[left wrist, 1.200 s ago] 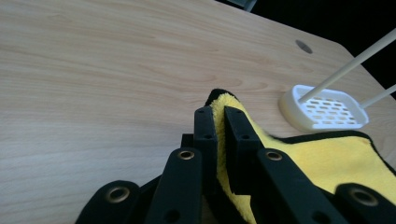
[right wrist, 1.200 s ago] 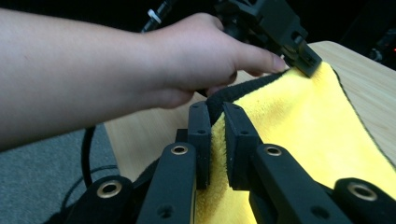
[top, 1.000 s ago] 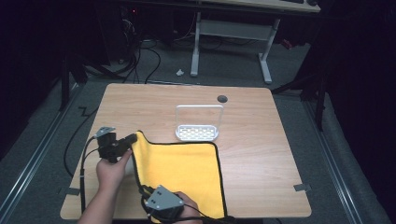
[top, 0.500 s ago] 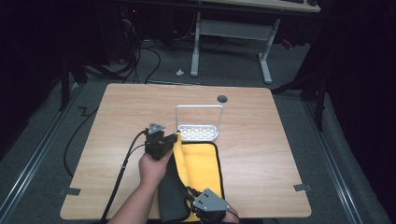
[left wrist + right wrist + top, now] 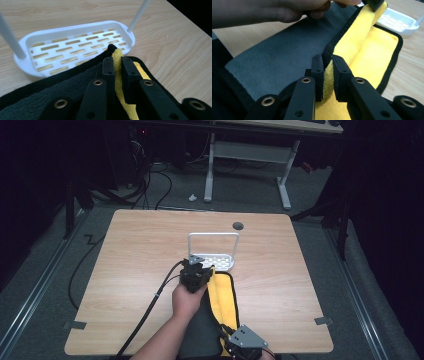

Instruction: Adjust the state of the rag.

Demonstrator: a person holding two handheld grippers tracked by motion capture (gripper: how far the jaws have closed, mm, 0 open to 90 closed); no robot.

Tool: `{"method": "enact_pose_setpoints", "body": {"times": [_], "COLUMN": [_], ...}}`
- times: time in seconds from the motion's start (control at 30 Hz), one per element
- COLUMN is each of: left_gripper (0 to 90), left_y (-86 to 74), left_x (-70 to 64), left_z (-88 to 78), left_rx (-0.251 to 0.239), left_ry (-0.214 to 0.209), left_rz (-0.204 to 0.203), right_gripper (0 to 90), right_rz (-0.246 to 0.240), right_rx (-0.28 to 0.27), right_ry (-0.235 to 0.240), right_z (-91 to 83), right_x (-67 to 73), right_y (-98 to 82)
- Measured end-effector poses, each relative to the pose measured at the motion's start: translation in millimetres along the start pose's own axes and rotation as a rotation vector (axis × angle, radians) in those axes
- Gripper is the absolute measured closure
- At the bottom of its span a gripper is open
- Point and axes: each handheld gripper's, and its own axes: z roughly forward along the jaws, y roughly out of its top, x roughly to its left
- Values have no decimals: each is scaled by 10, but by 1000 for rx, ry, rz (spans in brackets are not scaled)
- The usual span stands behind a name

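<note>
One cloth, yellow on one face and grey on the other, is clamped between the jaws of two grippers: the left gripper and the right gripper. One white slotted rack with two upright posts stands just beyond the left jaws. One table.

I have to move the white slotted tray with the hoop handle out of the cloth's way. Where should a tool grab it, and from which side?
Likely best: the top bar of the white slotted tray's hoop handle, taken from above. It stands upright, thin and unobstructed, while the yellow-and-grey cloth crowds the tray's near rim.
</note>
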Motion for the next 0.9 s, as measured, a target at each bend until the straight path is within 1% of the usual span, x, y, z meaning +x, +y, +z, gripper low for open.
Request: {"method": "enact_pose_setpoints", "body": {"times": [0.03, 0.1, 0.13, 0.3, 0.37, 0.43, 0.5, 0.57, 0.6, 0.67, 0.73, 0.8, 0.83, 0.9], "left_gripper": [823, 823, 820, 799, 752, 678, 594, 539, 516, 508, 500, 498, 499, 501], "left_y": [8, 28, 36, 33, 16, 6, 3, 0, -2, -22, -58, -128, -180, -300], "left_x": [-20, -57, -71, -125, -137, -137, -146, -152, -148, -106, -60, 25, 75, 183], "left_z": [-1, -4, 1, 93, 145, 161, 135, 62, 14, -100, -194, -317, -379, -508], "left_rx": [-5, -14, -12, 8, 24, 31, 17, -13, -25, -37, -40, -33, -37, -31], "left_ry": [-3, -9, -11, -19, -30, -57, -83, -100, -105, -115, -98, -79, -71, -57], "left_rz": [3, 15, 17, 17, 7, -8, 1, 24, 29, 36, 57, 72, 72, 71], "right_gripper": [812, 812, 812, 803, 792, 765, 702, 689, 681, 681, 682, 682, 682, 683], "right_rz": [-7, 2, 6, 12, 15, 20, 32, 41, 48, 52, 58, 56, 48, 50], "right_rx": [-4, -8, -10, 5, 16, 28, 32, 23, 11, 7, 10, 11, 14, 16], "right_ry": [-16, -16, -22, -27, -34, -38, -43, -46, -56, -55, -60, -63, -61, -60], "right_z": [-35, -55, -84, -93, -85, -76, -75, -87, -106, -111, -115, -103, -85, -74], "right_x": [-2, -9, -27, -54, -62, -70, -82, -101, -122, -137, -149, -152, -150, -148], "right_y": [-17, -23, -37, -85, -101, -119, -127, -129, -124, -123, -123, -124, -124, -125]}}
